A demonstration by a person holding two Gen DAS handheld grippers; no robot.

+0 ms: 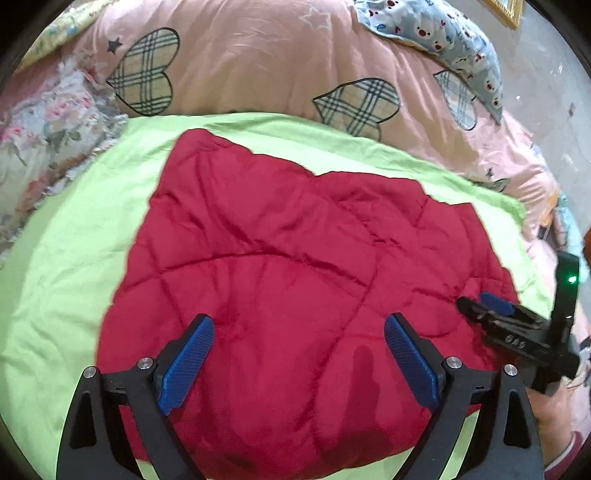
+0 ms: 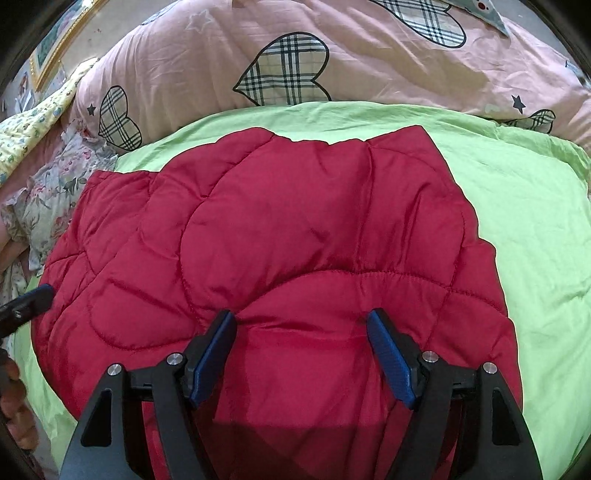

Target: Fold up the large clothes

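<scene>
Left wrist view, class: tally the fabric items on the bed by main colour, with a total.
Red: 1, quilted jacket
Green: 1, sheet
Pink: 1, heart-print duvet
Blue: 1, bear-print pillow
Floral: 1, cloth
Total: 5

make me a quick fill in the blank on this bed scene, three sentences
The quilted jacket is ____ in colour.
It lies on a ____ sheet.
The hearts on the pink quilt have a ____ pattern.
Missing words: red; green; plaid
</scene>
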